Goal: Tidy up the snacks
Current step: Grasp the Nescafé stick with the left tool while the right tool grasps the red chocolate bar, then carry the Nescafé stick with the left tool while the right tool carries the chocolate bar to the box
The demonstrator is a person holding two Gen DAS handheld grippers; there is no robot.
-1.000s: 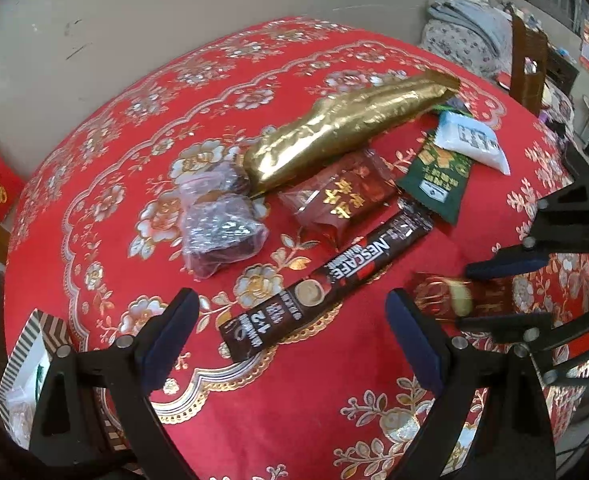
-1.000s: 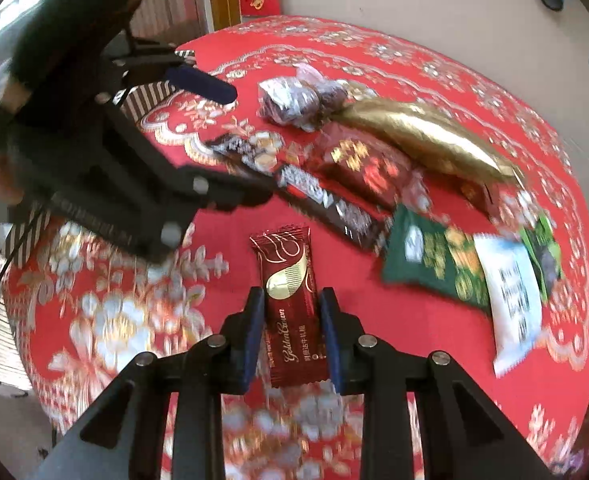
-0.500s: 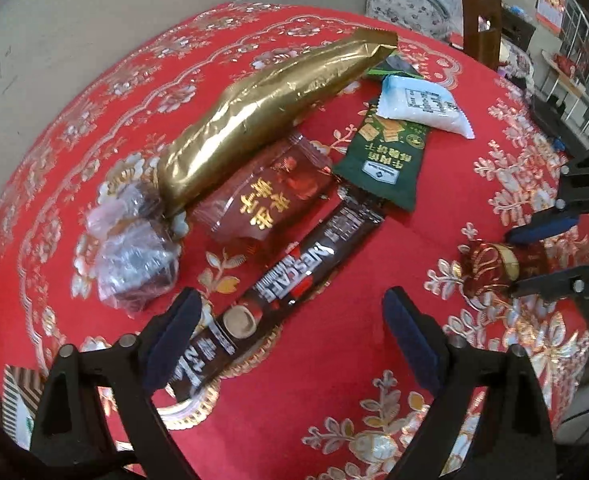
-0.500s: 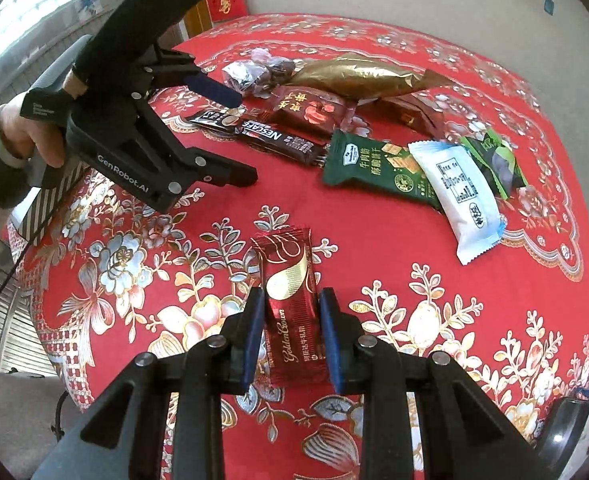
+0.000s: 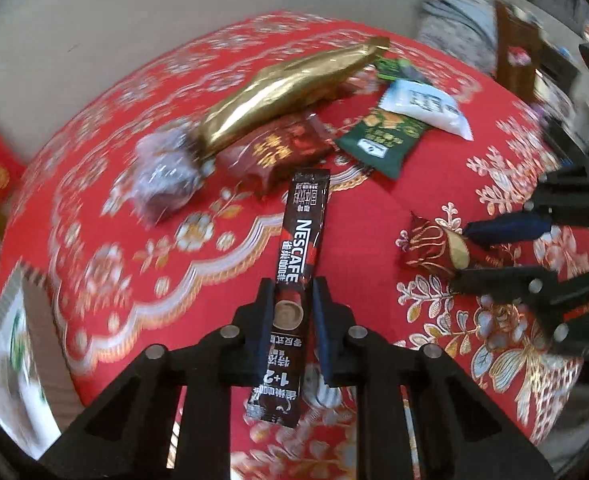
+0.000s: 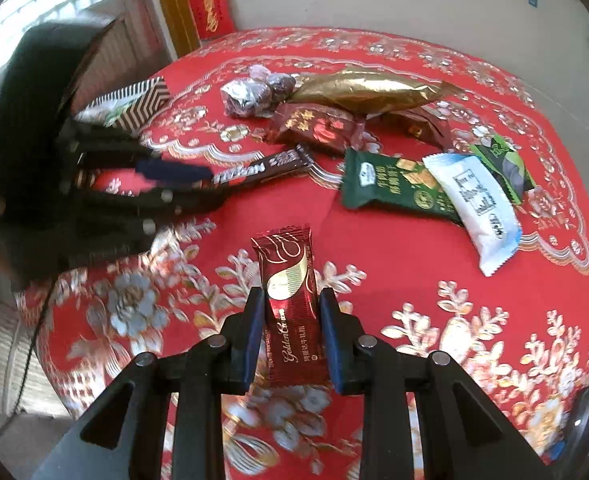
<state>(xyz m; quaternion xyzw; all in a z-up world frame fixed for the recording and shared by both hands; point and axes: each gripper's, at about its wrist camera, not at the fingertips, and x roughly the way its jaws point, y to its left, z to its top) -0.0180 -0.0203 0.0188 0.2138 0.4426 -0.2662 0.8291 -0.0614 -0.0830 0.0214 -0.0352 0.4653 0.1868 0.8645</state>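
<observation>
My left gripper [image 5: 293, 312] is shut on a long dark Nescafe coffee stick [image 5: 300, 240], clamped near its lower half; the stick points away over the red floral tablecloth [image 5: 354, 216]. From the right wrist view the same left gripper [image 6: 198, 184] shows at the left, blurred, with the Nescafe coffee stick [image 6: 262, 170] in it. My right gripper [image 6: 292, 308] is shut on a dark red Golden wafer bar [image 6: 288, 280], which juts forward above the cloth. In the left wrist view the right gripper [image 5: 466, 252] holds that wafer bar [image 5: 430, 246] at the right.
Further back lie a gold foil pack [image 6: 368, 90], a dark red snack pouch [image 6: 316, 128], a clear bag of dark sweets [image 6: 250, 96], a green cracker pack [image 6: 390, 184], a white pack [image 6: 478, 204] and a green-black pack [image 6: 502, 164]. A striped box [image 6: 134, 106] stands at the left edge.
The left gripper moved onto the Nescafe stick and closed on it; its jaws stood wide apart before. The right gripper kept its grip on the wafer bar and rolled a little.
</observation>
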